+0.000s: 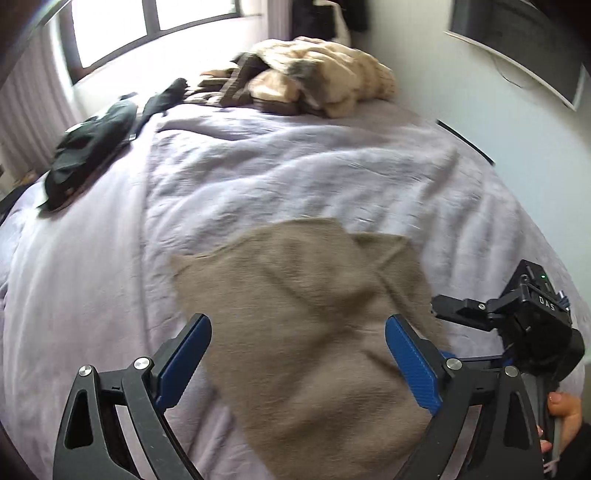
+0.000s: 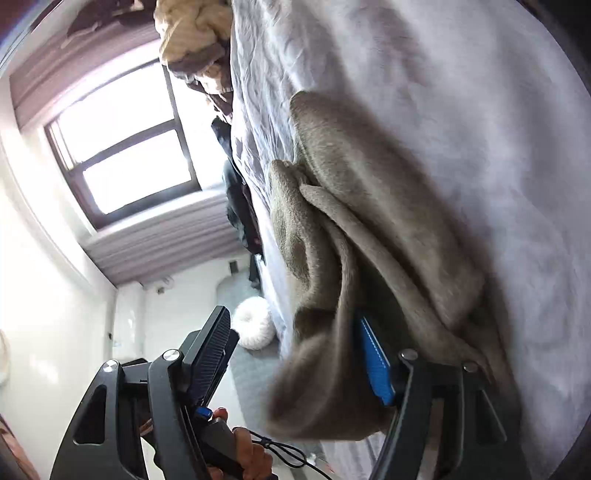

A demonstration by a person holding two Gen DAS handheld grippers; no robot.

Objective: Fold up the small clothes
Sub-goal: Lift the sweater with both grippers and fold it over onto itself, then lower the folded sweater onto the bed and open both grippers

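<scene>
A taupe knit garment [image 1: 310,332] lies rumpled on the lilac bedcover [image 1: 258,177]. My left gripper [image 1: 298,325] hovers over it, its blue-padded jaws spread wide and touching nothing. In the right wrist view the same garment [image 2: 369,206] is bunched in folds at the bed's edge. One fold hangs between the jaws of my right gripper [image 2: 291,325]. That fold rests against the blue pad [image 2: 375,365], while the other finger [image 2: 216,350] stands apart from the cloth, so the right gripper is open. Its black body [image 1: 535,306] shows at the garment's right side, held by a hand [image 1: 561,410].
A heap of cream and brown clothes [image 1: 314,77] sits at the far end of the bed. Black garments [image 1: 88,147] lie along its left edge. A window [image 1: 147,26] is behind, and a dark screen [image 1: 517,40] hangs on the right wall. A white pouf [image 2: 255,325] stands on the floor.
</scene>
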